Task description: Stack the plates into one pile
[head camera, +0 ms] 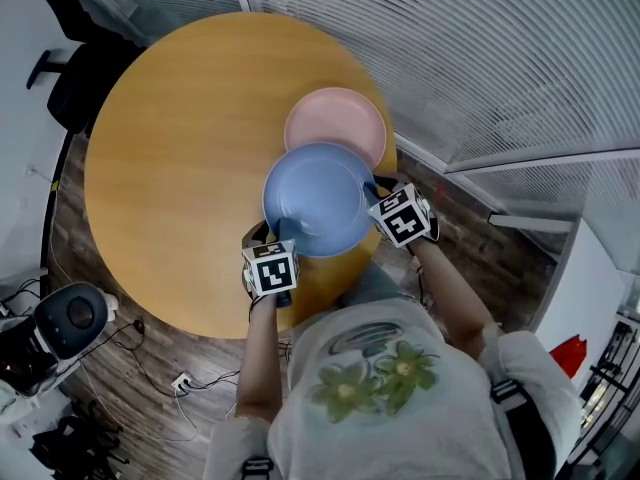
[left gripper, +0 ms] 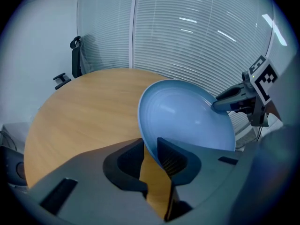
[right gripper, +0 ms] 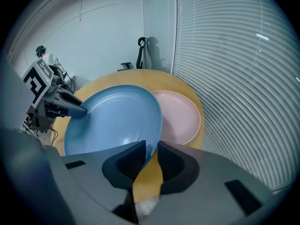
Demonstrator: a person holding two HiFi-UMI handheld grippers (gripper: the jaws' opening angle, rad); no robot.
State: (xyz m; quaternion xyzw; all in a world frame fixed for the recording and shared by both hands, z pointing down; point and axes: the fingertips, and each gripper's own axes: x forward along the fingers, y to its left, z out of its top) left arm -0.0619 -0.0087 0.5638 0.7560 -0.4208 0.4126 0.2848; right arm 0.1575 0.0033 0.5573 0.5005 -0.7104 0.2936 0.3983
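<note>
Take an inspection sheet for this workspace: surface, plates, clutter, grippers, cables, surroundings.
Surface: round wooden table, only the plates over it.
Job's things: blue plate held off the table, overlapping the near edge of the pink plate, which lies flat.
Clutter: nothing seen.
Grippers: left gripper and right gripper each clamp the blue plate's rim, on opposite sides.
Cables: loose cables on the floor, left of the person.
Surroundings: blinds past the table; dark chair at its far left.
</note>
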